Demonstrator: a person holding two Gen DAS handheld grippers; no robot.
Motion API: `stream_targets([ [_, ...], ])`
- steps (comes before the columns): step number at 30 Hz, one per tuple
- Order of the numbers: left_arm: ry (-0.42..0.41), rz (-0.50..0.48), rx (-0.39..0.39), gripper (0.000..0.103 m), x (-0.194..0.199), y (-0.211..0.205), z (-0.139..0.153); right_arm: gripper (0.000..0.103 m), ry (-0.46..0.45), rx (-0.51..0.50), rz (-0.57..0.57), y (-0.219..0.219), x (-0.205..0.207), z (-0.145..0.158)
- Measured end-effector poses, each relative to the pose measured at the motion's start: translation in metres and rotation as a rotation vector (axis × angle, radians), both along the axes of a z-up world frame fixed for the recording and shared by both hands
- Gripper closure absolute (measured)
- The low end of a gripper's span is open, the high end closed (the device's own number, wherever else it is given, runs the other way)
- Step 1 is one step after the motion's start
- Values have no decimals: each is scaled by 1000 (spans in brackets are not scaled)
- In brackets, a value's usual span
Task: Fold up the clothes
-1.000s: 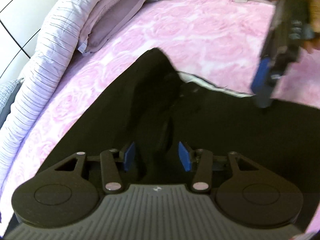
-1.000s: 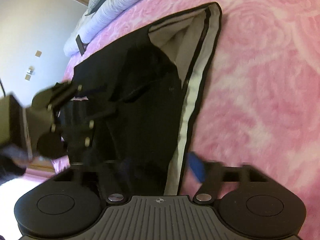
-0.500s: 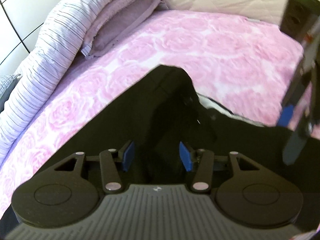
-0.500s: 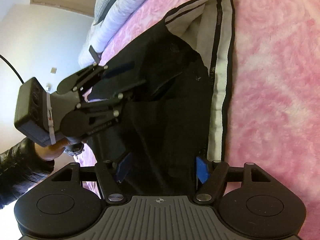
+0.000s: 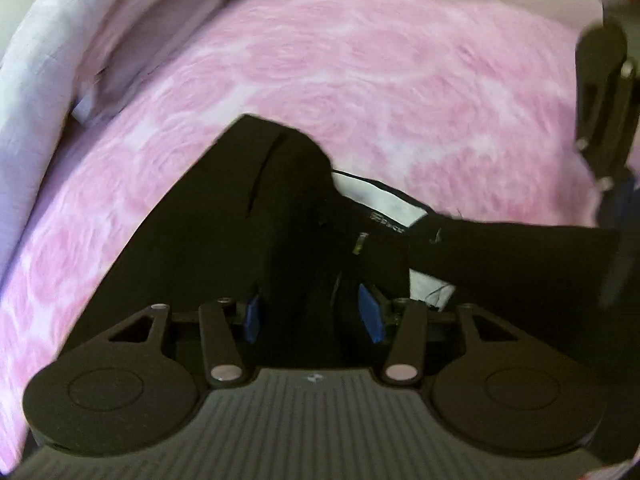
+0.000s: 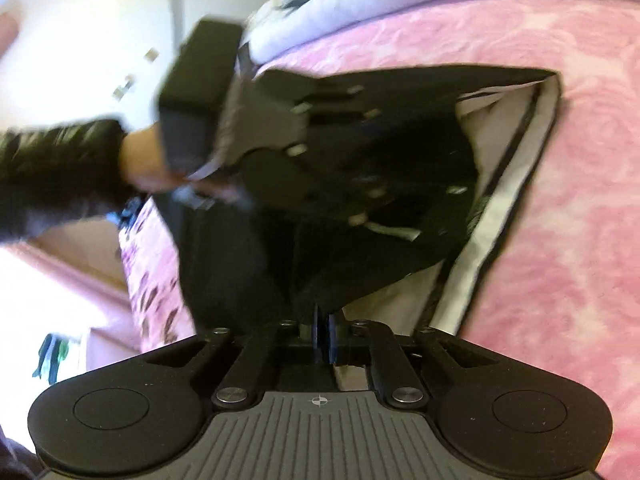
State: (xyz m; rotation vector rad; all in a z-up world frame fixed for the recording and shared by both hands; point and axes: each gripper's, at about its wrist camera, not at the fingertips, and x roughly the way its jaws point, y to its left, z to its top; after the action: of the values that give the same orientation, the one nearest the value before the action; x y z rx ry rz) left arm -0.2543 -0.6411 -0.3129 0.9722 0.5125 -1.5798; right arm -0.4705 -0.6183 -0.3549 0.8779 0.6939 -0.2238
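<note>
On the pink bed [image 5: 400, 80]: one black garment [image 5: 192, 248], spread partly flat, pale lining turned out along one edge [image 6: 500, 216].

Item, my left gripper [image 5: 310, 312]: one, blue pads [image 5: 253, 318] wide apart, black cloth lying between them, not pinched.

Item, my right gripper [image 6: 323, 334]: one, pads pressed together on a fold of the garment at its near edge; the cloth rises taut to it.

Item, bedding: one pale duvet roll [image 5: 36, 80], at least one pillow [image 5: 132, 48]; blur forbids a surer count.

Risks, as I judge them: the right's pinch is thin, so a quick pull may slip the cloth out. With the left unclamped, the garment may drag and bunch rather than crease cleanly. Both views are smeared, so my aim is uncertain.
</note>
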Motion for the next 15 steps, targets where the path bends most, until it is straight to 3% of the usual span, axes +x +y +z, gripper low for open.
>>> stream_targets([
  [2,10,25,8,58,3,9,3,96,-13,-12,6,-6,2,3],
  [8,40,98,32,58,12,35,11,96,-7,-300,266,21,21,29],
  [11,35,93,69,58,-4,49,-1,96,35,-317,254,13,25,17],
  [15,14,76,103,58,-31,57,-25,96,-13,-377,273,2,35,28],
])
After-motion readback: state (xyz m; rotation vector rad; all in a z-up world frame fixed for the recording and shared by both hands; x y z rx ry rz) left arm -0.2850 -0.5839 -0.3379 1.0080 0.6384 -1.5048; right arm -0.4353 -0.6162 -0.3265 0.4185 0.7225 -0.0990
